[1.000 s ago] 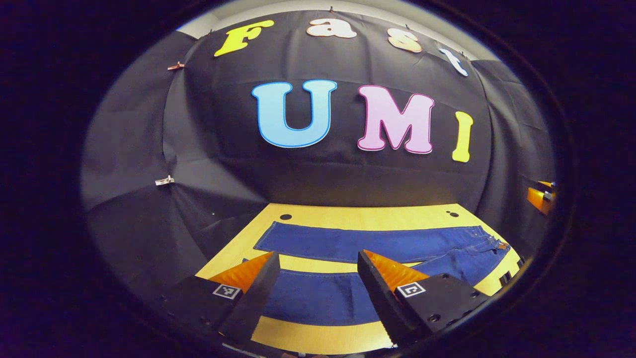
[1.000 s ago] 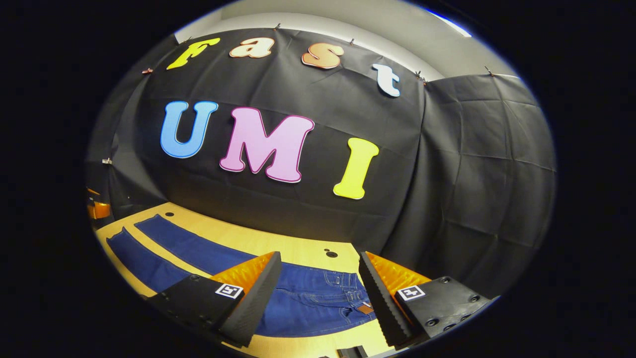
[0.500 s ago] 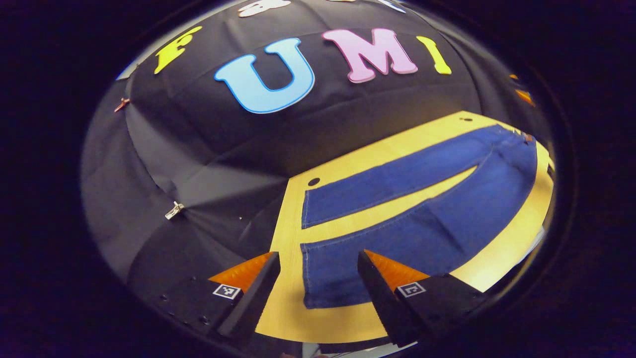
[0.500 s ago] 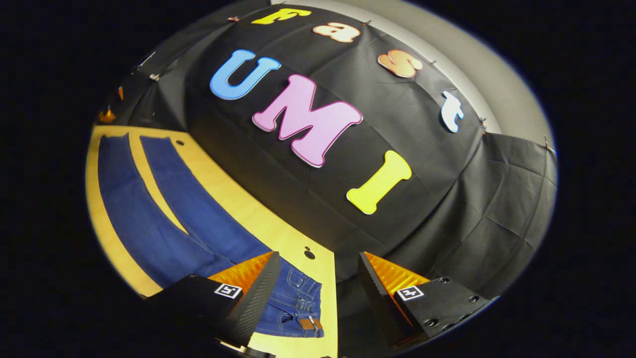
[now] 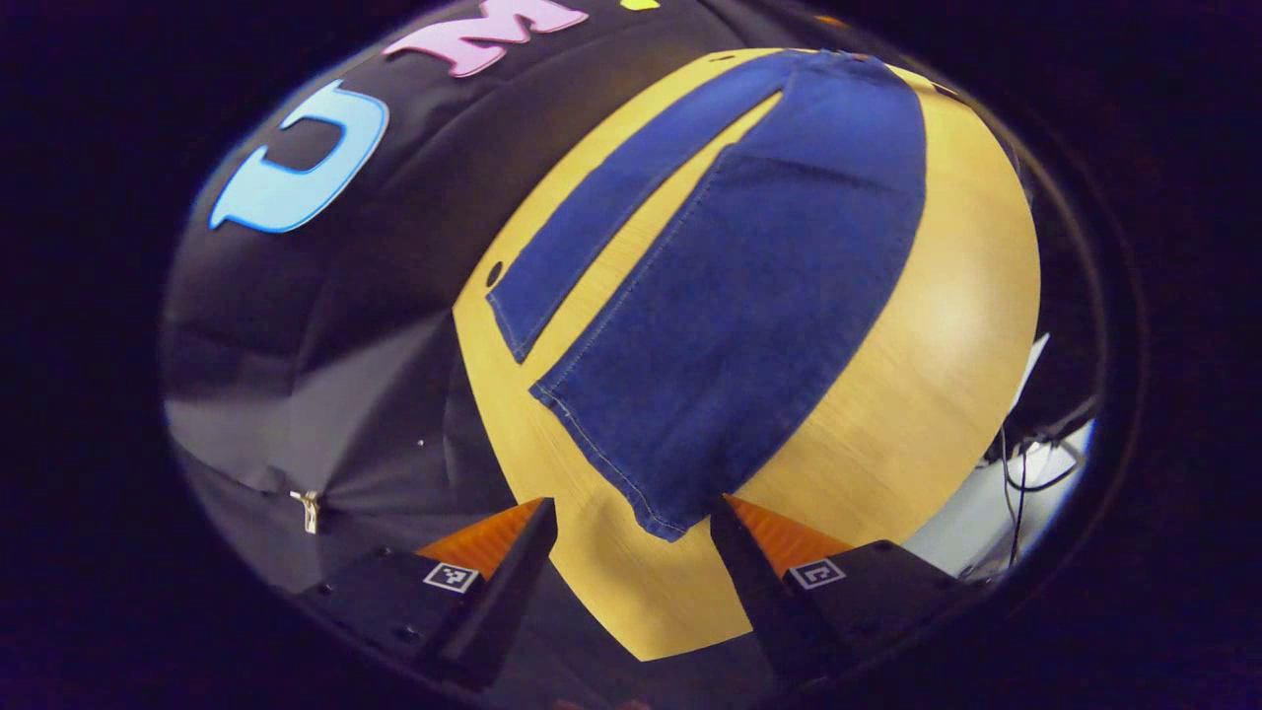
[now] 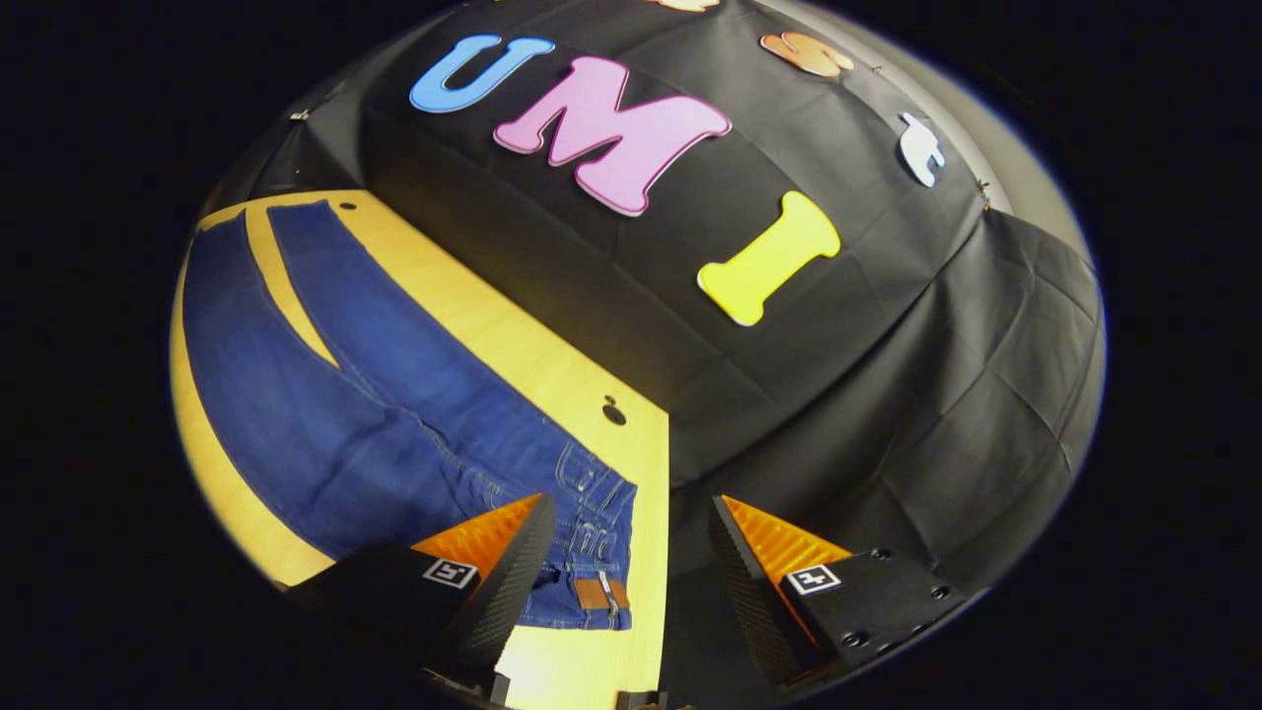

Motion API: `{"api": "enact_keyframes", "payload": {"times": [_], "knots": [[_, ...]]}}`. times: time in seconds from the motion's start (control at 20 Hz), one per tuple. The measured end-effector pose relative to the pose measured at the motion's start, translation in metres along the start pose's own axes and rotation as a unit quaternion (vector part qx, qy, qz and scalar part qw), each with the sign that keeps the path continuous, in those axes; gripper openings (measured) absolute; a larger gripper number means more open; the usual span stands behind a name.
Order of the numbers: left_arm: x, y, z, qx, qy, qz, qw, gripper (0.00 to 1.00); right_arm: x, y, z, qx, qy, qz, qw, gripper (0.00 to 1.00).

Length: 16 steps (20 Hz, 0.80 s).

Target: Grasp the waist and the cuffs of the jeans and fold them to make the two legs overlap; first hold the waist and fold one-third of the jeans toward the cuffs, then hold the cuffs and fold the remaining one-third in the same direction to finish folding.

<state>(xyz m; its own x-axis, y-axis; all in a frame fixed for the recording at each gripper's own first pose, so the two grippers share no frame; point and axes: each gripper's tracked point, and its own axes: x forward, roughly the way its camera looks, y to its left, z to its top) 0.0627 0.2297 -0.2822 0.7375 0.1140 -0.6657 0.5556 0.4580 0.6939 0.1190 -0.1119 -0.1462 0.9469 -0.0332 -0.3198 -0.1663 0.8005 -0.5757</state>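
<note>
Jeans [image 5: 730,296] spread flat on the wooden surface [image 5: 946,325], legs side by side with a strip of wood between. Left gripper [image 5: 631,523] above the near leg's cuff [image 5: 611,463], fingers [image 5: 513,582] wide apart, gripping nothing. Right gripper [image 6: 631,523] over the waist [image 6: 592,552] at the surface's corner, fingers [image 6: 508,582] likewise wide, empty. Brown patch [image 6: 601,593] on the waistband.

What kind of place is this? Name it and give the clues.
Likely a staged recording booth, not a home: black cloth wall pinned up with clips, bare wooden table with jeans laid flat, loose cables beyond the table's edge.
</note>
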Motion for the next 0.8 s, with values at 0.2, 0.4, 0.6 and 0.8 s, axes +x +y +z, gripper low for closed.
{"api": "enact_keyframes", "payload": {"times": [0.2, 0.4, 0.6, 0.8], "knots": [[0.022, -0.001, -0.009, 0.103, 0.015, -0.013, 0.995, 0.98, 0.005, -0.011, -0.037, 0.028, 0.046, -0.012, 0.998, 0.97], [0.029, 0.000, 0.000, 0.165, 0.001, -0.035, 0.986, 0.94, 0.011, -0.030, -0.069, 0.034, 0.087, -0.034, 0.995, 0.97], [0.043, -0.008, 0.010, 0.187, 0.001, -0.074, 0.980, 0.72, 0.021, -0.037, -0.095, -0.007, 0.110, -0.020, 0.994, 0.97], [0.052, -0.006, 0.016, 0.171, 0.007, -0.085, 0.981, 0.27, 0.016, -0.040, -0.112, -0.164, 0.106, 0.028, 0.980, 0.97]]}}
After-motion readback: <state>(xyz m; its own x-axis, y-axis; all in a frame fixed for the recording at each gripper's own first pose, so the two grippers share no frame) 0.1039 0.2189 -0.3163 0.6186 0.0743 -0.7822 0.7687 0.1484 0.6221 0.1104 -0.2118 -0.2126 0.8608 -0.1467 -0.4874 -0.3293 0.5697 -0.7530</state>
